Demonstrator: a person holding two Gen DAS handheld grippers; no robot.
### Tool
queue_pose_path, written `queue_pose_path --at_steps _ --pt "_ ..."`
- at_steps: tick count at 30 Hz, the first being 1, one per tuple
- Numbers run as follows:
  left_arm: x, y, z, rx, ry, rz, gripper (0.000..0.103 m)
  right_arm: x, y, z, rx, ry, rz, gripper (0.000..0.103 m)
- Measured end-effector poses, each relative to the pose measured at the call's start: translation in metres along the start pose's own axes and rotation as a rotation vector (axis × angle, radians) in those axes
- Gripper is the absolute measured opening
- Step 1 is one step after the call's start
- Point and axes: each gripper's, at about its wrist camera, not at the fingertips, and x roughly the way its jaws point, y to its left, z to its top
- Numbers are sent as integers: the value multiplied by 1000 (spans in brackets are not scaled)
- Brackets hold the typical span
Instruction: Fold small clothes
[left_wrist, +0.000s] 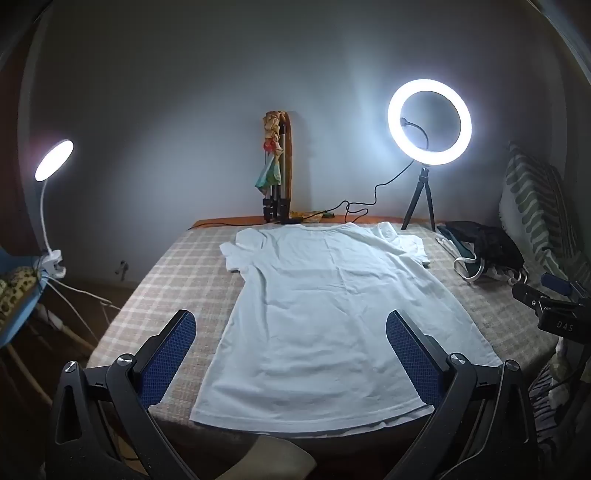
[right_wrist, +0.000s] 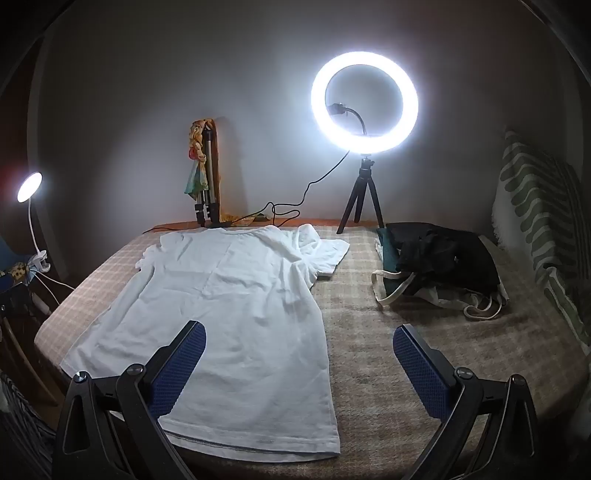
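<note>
My left gripper (left_wrist: 291, 330) hung with its blue-padded fingers (left_wrist: 168, 356) spread wide and nothing between them but air; the white T-shirt (left_wrist: 325, 325) lay below and ahead, filling the middle of that frame, its hem running across the lower centre between my two fingers. My right gripper (right_wrist: 299, 341) was just as wide apart and empty. In its view the T-shirt (right_wrist: 221, 317) sat in the left half of the frame, the left finger over its lower part and the right finger (right_wrist: 419, 373) over bare checked blanket (right_wrist: 424, 314) well clear of the cloth.

The shirt lay flat, its long axis running from the hem at the bottom of the frame up to the collar at the far edge, near the wall. The sleeves spread out to either side at the top; the right one was rumpled.

The right view showed the dark bag (right_wrist: 443, 254) with its pale straps plainly in the right middle; the left view caught it only small at the right edge, but also showed part of my other gripper there. Both showed the ring light (right_wrist: 364, 101) on its tripod at the upper right, the clip lamp (left_wrist: 53, 158) at the left, and a folded tripod (left_wrist: 275, 173) against the wall.
</note>
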Motion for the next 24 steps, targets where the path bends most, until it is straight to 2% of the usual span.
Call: queue_pose_path --at_steps 24 --pt "-2 2 3 -12 -8 3 103 0 1 1 3 -3 0 103"
